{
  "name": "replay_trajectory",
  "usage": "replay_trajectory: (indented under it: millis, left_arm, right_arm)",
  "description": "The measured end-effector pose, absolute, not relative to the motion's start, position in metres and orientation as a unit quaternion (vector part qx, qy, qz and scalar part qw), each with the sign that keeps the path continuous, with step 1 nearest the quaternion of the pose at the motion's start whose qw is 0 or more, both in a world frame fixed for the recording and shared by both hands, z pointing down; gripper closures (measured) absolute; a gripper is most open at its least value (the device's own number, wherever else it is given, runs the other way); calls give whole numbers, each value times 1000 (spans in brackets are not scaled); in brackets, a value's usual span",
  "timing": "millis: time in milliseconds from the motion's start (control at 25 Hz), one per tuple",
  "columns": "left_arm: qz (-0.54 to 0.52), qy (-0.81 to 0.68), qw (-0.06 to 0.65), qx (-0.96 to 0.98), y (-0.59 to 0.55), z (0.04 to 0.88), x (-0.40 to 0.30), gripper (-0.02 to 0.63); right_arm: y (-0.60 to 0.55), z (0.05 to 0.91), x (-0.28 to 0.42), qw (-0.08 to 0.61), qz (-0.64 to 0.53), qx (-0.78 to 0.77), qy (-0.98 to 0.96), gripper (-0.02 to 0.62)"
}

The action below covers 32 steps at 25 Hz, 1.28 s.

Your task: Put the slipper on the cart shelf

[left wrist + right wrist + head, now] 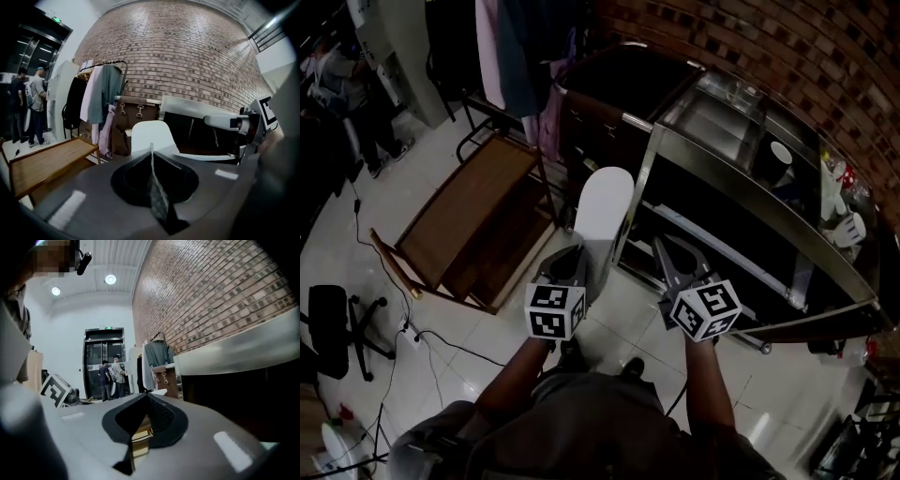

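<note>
A white slipper [603,208] sticks up and away from my left gripper [581,253], whose jaws are shut on its near end. In the left gripper view the slipper [149,134] shows as a pale rounded shape just past the closed tips of the left gripper [151,147]. The slipper's far end lies against the corner post of the steel cart [649,161], and the cart's dark lower shelf [727,246] runs off to the right. My right gripper [678,251] hovers in front of that shelf. Its jaws meet at the tips with nothing in them, as the right gripper [147,396] view shows.
A low wooden rack [464,220] stands on the tiled floor to the left. Clothes hang on a rail [517,56] behind it, beside a dark cabinet [614,89]. A white cup [781,155] sits on the cart's top. An office chair [328,328] is far left. People [28,110] stand by the lift doors.
</note>
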<state>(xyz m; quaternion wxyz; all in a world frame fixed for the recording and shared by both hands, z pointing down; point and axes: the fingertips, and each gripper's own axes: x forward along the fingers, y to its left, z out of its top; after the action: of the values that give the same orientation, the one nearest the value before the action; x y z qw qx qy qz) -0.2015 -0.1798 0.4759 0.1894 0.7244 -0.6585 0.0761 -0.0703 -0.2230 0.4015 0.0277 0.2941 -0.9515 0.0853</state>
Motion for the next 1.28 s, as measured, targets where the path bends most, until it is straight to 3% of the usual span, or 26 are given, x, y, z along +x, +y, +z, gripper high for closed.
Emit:
replay_trajectory:
  millis: [640, 1280]
  left_arm:
    - [129, -574, 192, 786, -225, 503, 52, 588]
    - [168, -494, 208, 827, -331, 563, 179, 586]
  right_arm:
    - [-213, 419, 192, 11, 112, 404, -908, 595]
    - [-237, 437, 300, 21, 132, 517, -845, 595]
